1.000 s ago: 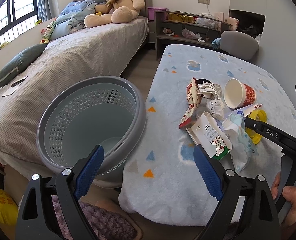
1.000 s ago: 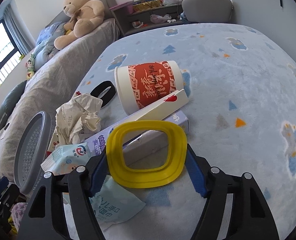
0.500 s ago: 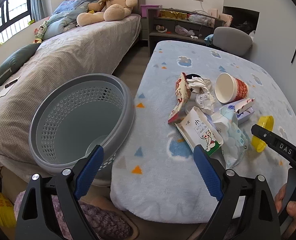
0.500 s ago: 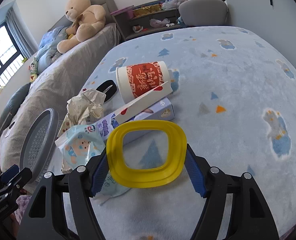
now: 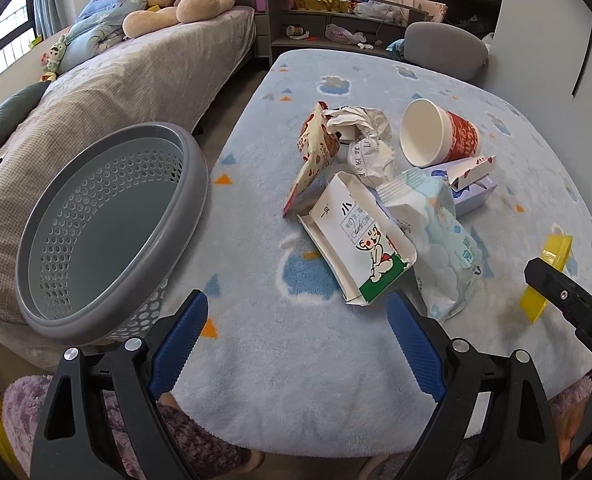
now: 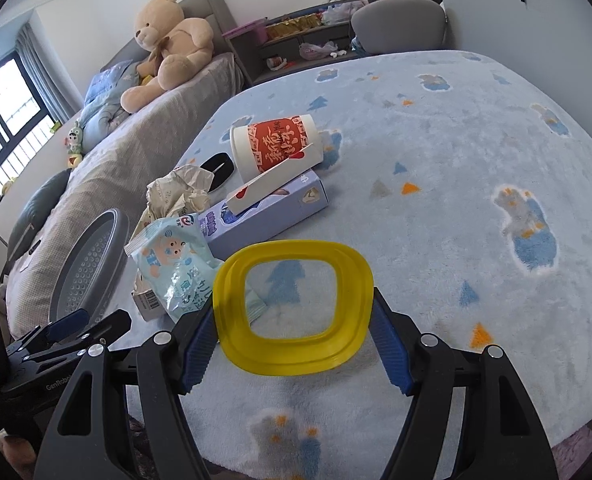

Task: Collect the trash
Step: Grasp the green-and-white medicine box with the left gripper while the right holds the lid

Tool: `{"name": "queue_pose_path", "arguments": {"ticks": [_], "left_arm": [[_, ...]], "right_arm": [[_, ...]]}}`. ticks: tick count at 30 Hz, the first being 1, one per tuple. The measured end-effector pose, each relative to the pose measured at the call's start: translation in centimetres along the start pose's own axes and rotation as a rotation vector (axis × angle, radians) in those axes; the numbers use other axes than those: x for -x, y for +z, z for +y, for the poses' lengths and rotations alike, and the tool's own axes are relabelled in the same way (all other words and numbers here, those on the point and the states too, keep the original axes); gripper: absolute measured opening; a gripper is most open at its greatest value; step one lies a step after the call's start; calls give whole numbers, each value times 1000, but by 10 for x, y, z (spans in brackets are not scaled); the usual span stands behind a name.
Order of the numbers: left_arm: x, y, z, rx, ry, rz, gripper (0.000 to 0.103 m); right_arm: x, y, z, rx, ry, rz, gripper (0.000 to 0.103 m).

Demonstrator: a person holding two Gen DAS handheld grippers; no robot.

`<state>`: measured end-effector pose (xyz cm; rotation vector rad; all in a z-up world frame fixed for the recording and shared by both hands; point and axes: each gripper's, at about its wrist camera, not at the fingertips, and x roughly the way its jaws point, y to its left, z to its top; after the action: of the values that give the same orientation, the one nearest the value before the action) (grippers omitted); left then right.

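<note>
The blue fleece-covered table carried the trash pile near its middle. A grey perforated basket stood just off the table's left edge, nothing visible inside. A paper cup lay on its side, interior bare. The left gripper hung spread wide, holding nothing. The right gripper pinched a yellow ring lid above the near edge.

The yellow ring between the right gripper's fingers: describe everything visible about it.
The yellow ring looks like glossy, slightly translucent plastic: a rounded-square frame with a raised inner lip and an open centre through which the blue blanket shows. The right gripper holds it by its two outer sides, blue pads against the rim, tilted toward the camera. From the left wrist view it appears edge-on, above the blanket near the table's right side.
</note>
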<state>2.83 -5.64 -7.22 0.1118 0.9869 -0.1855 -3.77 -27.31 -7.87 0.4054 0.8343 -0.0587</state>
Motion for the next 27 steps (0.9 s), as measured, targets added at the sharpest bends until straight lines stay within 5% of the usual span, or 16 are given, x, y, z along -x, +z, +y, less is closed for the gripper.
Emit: {"name": "queue_pose_path", "arguments": {"ticks": [27], "left_arm": [[-6,29,-17,-3,35,-27,87]], "right_arm": [[8,-2,-16,-37,25,-29,68]]}}
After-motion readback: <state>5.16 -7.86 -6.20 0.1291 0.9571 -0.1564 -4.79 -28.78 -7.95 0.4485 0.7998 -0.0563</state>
